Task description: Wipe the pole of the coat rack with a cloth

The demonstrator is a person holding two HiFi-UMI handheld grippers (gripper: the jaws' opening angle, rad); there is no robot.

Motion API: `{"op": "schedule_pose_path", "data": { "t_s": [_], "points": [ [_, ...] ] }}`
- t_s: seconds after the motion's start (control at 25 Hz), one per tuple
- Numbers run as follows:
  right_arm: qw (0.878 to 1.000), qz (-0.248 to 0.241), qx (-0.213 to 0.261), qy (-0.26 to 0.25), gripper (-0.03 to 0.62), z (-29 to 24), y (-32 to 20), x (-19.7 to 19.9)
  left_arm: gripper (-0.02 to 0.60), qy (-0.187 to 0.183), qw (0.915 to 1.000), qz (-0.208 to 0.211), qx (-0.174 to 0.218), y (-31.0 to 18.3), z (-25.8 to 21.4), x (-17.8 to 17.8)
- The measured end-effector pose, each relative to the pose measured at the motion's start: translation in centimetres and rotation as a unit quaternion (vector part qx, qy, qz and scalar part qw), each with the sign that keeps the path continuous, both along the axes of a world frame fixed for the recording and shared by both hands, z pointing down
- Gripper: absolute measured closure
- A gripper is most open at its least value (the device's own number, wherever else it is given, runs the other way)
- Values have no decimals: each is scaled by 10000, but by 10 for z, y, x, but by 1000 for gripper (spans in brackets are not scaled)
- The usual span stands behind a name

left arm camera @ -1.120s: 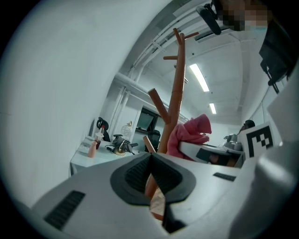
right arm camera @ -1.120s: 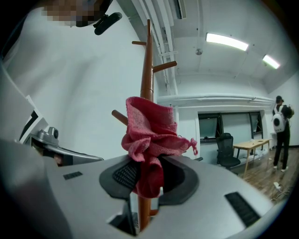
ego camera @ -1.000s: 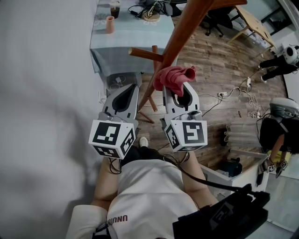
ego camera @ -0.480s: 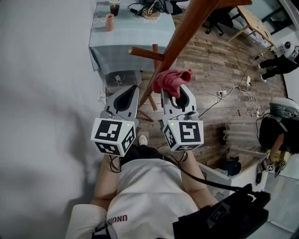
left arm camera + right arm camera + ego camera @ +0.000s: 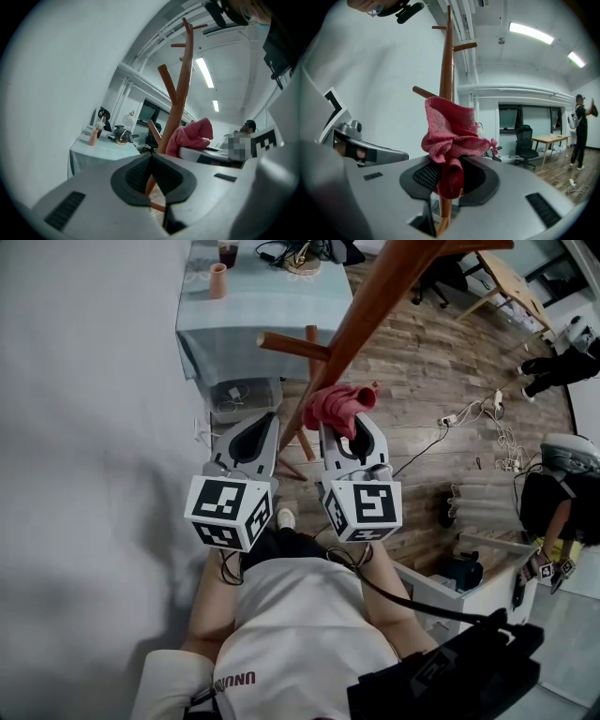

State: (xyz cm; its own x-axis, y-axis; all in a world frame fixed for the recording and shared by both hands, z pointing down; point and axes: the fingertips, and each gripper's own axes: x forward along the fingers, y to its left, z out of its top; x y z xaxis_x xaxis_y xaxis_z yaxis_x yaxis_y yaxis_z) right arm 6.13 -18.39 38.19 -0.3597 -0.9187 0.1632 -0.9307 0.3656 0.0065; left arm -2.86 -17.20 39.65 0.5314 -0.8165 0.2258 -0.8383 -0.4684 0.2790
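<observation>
Our right gripper (image 5: pixel 349 424) has its jaws clenched on a red cloth (image 5: pixel 450 136), which bunches up out of the pads and hangs a little below them. In the right gripper view the cloth lies right across the brown pole (image 5: pixel 448 61) of the coat rack, and it seems to press against the wood, though the folds hide the contact itself. From the head view the cloth (image 5: pixel 337 405) sits low on the slanting pole (image 5: pixel 375 306), just below a short peg (image 5: pixel 291 345) that sticks out to the left.

Our left gripper (image 5: pixel 266 416) hangs just beside the right one, on the other side of the pole. Its jaws are pressed together with nothing between them (image 5: pixel 151 157); the pole only shows behind them.

Further out, a table (image 5: pixel 253 320) with a pale cover stands against the white wall, with a cup (image 5: pixel 217 280) on it. The wooden floor (image 5: pixel 441 362) carries loose cables to the right
</observation>
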Motion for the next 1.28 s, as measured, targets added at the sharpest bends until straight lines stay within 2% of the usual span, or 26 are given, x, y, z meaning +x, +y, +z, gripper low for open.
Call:
{"op": "schedule_pose_path", "data": {
  "t_s": [0.56, 1.28],
  "points": [
    [9996, -1, -266, 132, 484, 26, 2, 0, 568, 42, 9998, -77, -183, 4, 15, -1],
    [9959, -19, -850, 296, 484, 68, 8, 2, 568, -11, 9993, -148, -354, 13, 28, -3]
  ]
}}
